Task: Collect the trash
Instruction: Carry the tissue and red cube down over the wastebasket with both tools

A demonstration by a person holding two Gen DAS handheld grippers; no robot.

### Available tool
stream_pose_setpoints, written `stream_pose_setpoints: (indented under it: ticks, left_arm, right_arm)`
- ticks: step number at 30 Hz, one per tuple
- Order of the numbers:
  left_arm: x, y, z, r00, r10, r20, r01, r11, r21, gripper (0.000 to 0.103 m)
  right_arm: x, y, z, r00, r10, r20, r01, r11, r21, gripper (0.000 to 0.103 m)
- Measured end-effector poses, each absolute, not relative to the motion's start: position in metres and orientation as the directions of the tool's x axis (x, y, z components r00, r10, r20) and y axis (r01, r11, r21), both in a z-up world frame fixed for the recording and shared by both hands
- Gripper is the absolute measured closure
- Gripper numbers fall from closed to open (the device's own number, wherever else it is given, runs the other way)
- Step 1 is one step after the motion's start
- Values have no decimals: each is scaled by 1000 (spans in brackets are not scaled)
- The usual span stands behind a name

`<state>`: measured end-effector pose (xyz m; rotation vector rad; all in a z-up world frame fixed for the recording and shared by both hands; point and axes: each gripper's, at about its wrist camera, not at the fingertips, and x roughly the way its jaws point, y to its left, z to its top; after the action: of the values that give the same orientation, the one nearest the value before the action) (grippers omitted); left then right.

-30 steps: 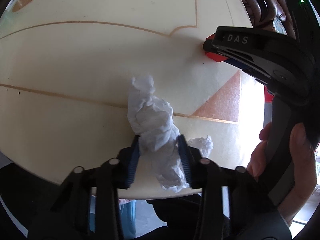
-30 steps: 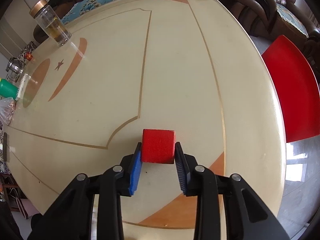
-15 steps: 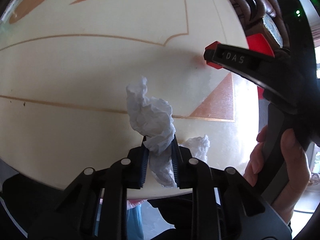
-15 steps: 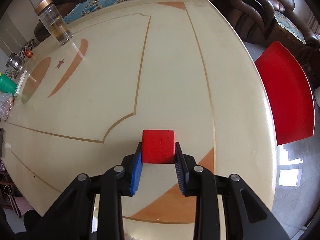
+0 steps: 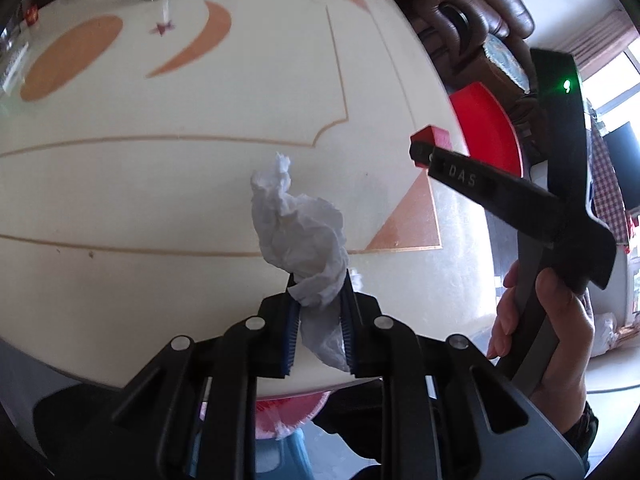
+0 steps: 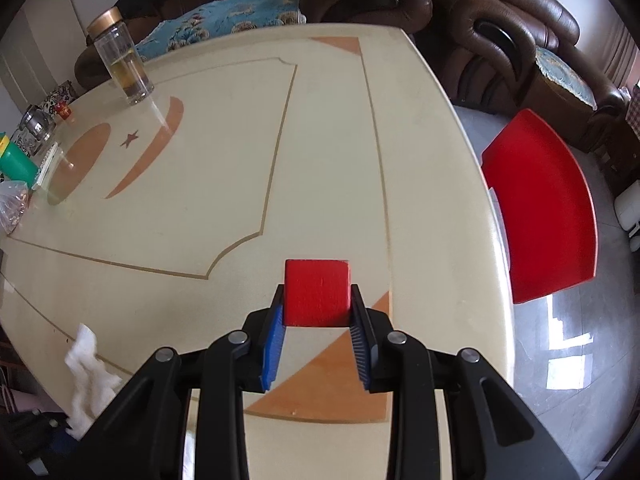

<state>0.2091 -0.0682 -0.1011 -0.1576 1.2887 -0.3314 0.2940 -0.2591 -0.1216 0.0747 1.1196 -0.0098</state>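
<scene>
A round cream desk (image 6: 224, 208) with tan inlay lines spreads beyond both sets of jaws, with a red plastic chair (image 6: 540, 208) off to the right of the right-hand pair. Far ahead and to the left of those jaws stands a clear glass jar with a bronze lid (image 6: 120, 60).

The left gripper (image 5: 320, 312) is pinched tight on a crumpled white paper tissue (image 5: 298, 228), which rises ahead of the jaws while its tail hangs between the blue pads. The right gripper (image 6: 316, 344) is clamped on a small red cube (image 6: 316, 292), held square at the pad tips.

Both pieces appear clear of the desk, so the step in hand is likely the carry to a bin. Doing it well means keeping both grips firm, since the tissue is soft and may slip from a narrow pinch. A pink-rimmed container (image 5: 288, 412) shows below the desk edge behind the left jaws; whether it is the bin cannot be told.
</scene>
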Motion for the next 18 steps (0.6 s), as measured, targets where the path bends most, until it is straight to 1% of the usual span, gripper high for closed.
stream_pose_setpoints:
  ticks: [5,10,18]
  left_arm:
    - [196,-55,-77,355,-315,-880,185,947,-264,84]
    - [187,-47,-56,420,-300,-856,205,951,-233,84]
    - [158,-36,-21,530,-258,-808,239,959,-149,84]
  right_arm:
    - [276,-256,-102,482,26,-876,30,998,46,73]
    - [251,-243,-76,530,35,-847,-6,999,38,73]
    - [194,-218,-37,599,71,-798,-72,997,35,73]
